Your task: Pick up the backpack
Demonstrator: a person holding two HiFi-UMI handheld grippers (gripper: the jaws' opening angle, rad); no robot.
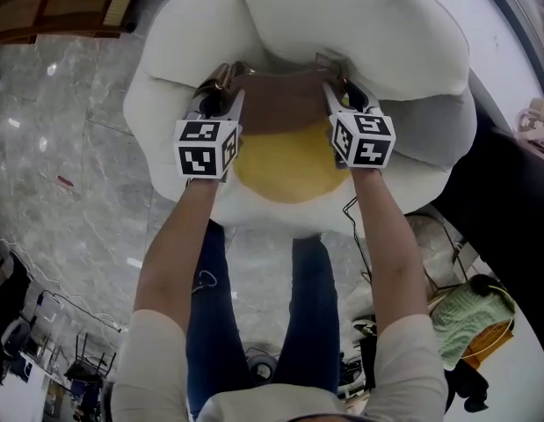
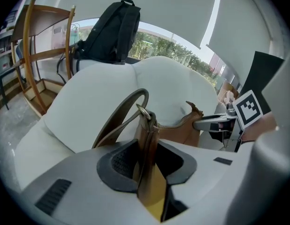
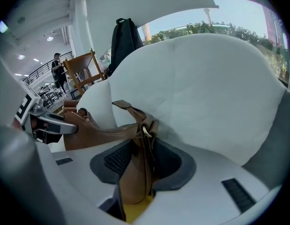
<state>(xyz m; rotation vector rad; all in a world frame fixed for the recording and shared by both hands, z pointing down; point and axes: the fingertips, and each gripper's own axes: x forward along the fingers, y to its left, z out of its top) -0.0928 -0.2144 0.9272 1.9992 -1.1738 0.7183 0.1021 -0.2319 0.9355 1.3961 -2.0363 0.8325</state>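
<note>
Hand-held grippers (image 2: 147, 161) (image 3: 142, 165) both clamp the brown bag (image 1: 285, 104).

Head view: the marker cubes of the left hand-held gripper (image 1: 221, 82) and right hand-held gripper (image 1: 340, 79) cover both ends of the brown bag (image 1: 285, 104), so no jaws show there; the yellow patch (image 1: 285, 165) below it could be cushion or bag, can't tell; the green bundle (image 1: 469, 319) at lower right is too jumbled to name. Both gripper views: the bag's lower part drops out of sight between the jaws; the black backpack (image 2: 112, 32) has its bottom hidden behind the white armchair (image 2: 88, 111); the wooden chair (image 2: 37, 55) is cut by the left edge; the person (image 3: 57, 69) at upper left is too small to make out.
</note>
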